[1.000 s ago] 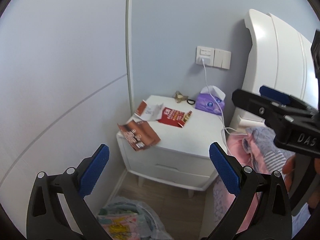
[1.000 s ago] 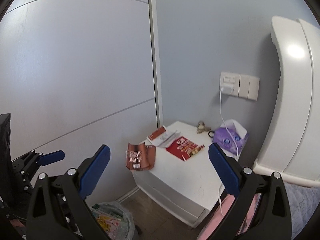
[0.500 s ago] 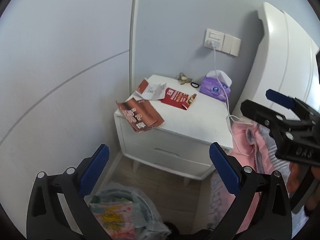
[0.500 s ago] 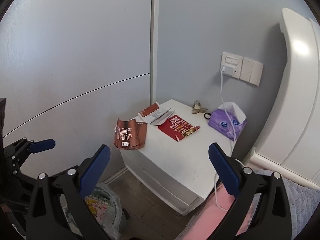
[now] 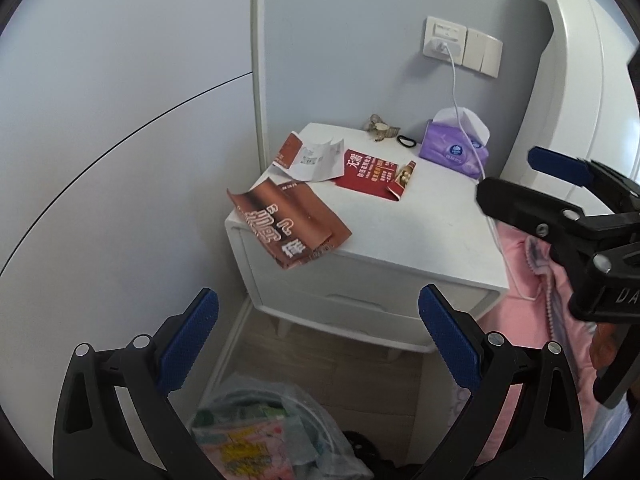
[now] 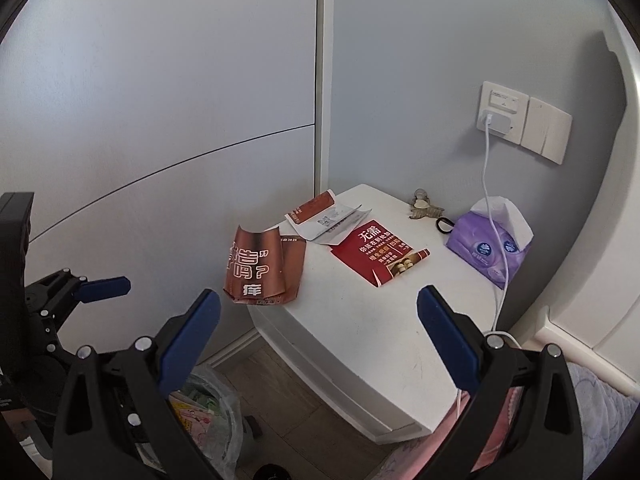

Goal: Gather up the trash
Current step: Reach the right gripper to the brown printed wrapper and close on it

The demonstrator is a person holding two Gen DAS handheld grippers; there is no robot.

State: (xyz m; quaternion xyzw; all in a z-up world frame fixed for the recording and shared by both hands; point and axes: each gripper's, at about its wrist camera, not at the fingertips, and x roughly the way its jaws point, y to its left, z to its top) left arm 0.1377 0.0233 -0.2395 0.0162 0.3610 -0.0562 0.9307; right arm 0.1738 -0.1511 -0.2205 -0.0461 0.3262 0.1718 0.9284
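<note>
A white nightstand [image 5: 412, 236] [image 6: 384, 336] carries paper trash. A brown leaflet [image 5: 288, 224] [image 6: 260, 264] hangs over its near left corner. A white slip with a brown end [image 5: 314, 156] [image 6: 326, 218] and a red flyer [image 5: 372, 174] [image 6: 380, 252] lie behind it. A trash bin lined with a clear bag [image 5: 268, 432] [image 6: 204, 412] stands on the floor below. My left gripper [image 5: 320, 344] is open and empty above the bin. My right gripper [image 6: 318, 340] [image 5: 532, 184] is open and empty before the nightstand.
A purple tissue pack [image 5: 454, 152] [image 6: 490, 248], a hair claw [image 5: 380, 128] [image 6: 424, 206] and a black hair tie [image 5: 406, 141] sit at the nightstand's back. A white charger cable [image 5: 456, 92] [image 6: 496, 216] runs from the wall socket. Pink bedding [image 5: 532, 312] and a white headboard [image 5: 568, 92] lie right.
Both grippers have moved closer to the nightstand and tilted down. The nightstand and the bin show larger. Both grippers stayed open.
</note>
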